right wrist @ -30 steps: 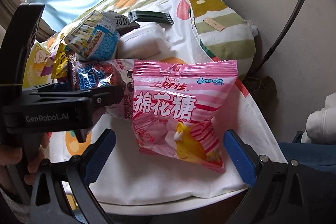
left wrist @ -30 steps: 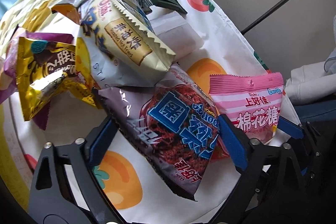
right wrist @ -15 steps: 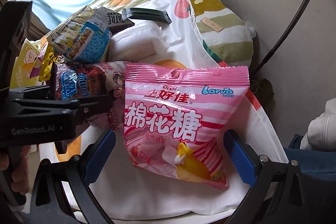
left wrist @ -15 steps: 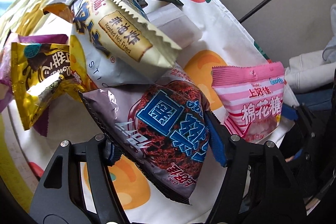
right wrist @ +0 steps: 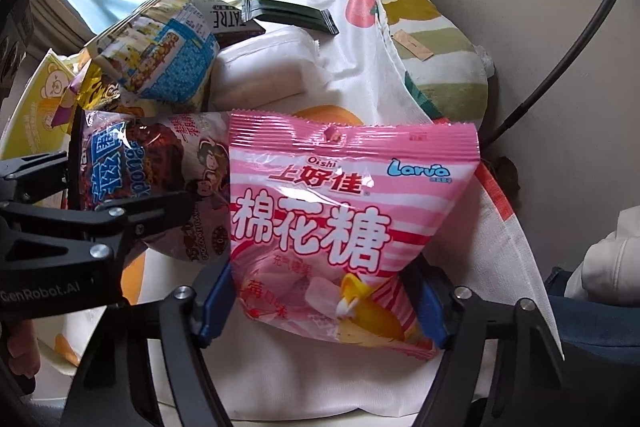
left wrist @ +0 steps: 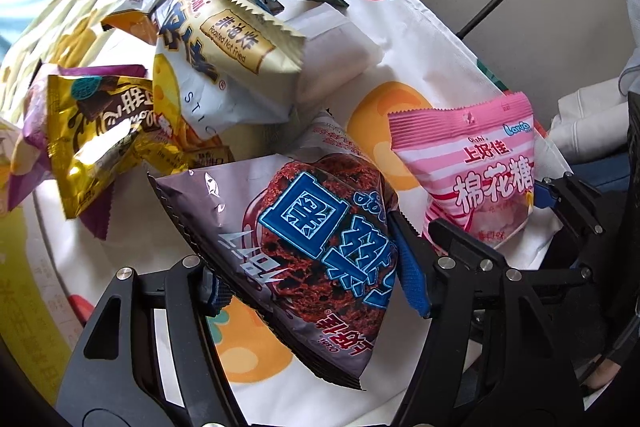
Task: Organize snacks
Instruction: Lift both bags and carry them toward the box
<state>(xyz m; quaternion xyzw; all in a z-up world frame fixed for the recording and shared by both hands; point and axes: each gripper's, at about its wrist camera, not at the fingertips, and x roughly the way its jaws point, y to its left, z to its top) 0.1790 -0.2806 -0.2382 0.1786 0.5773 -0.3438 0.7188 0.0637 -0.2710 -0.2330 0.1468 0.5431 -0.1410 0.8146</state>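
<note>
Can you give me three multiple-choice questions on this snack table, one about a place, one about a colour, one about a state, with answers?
1. Where is the pink marshmallow bag?
A. between the right tool's pads
B. on the pillow
C. under the white pouch

2. What colour is the flat packet at the far end?
A. red
B. dark green
C. yellow

3. How is the left tool?
A. empty
B. shut on the purple bag
C. out of view

Answers: 1 A, blue pads squeeze its sides; 2 B, its wrapper shows dark green; 3 B, both pads press the bag.
</note>
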